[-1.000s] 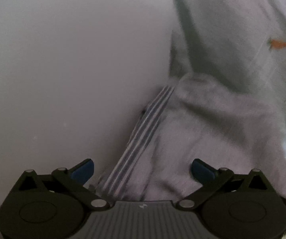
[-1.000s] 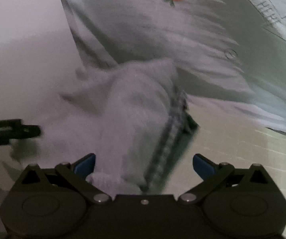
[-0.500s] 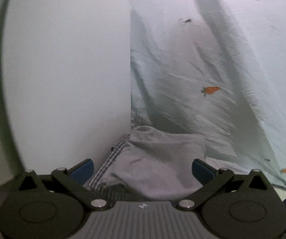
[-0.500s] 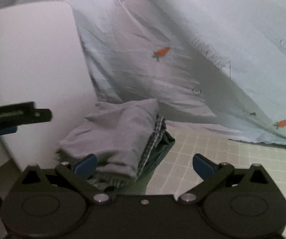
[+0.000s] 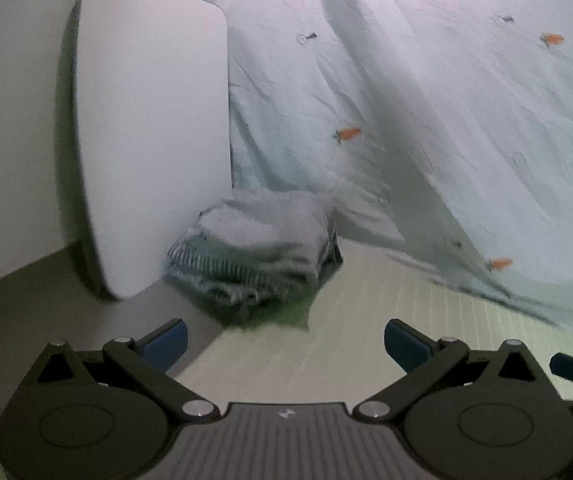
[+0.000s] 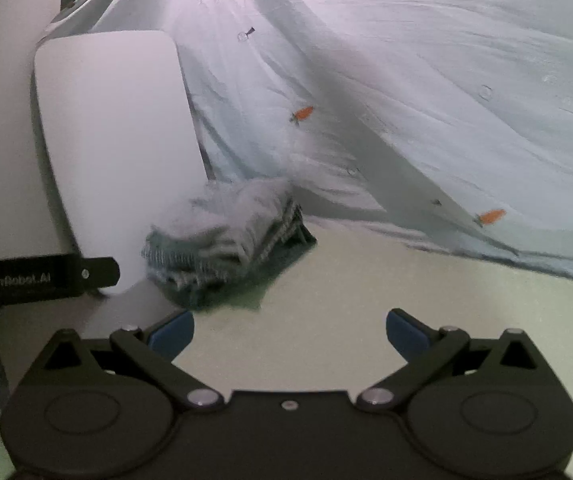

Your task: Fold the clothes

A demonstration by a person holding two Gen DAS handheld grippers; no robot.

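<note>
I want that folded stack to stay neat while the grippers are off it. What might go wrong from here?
The folded clothes sit at the foot of the leaning white panel; a knock might tip the panel onto them. The carrot-print sheet drapes just behind and might slide down over the stack. The pile looks loosely stacked, so its layers may slump.
</note>
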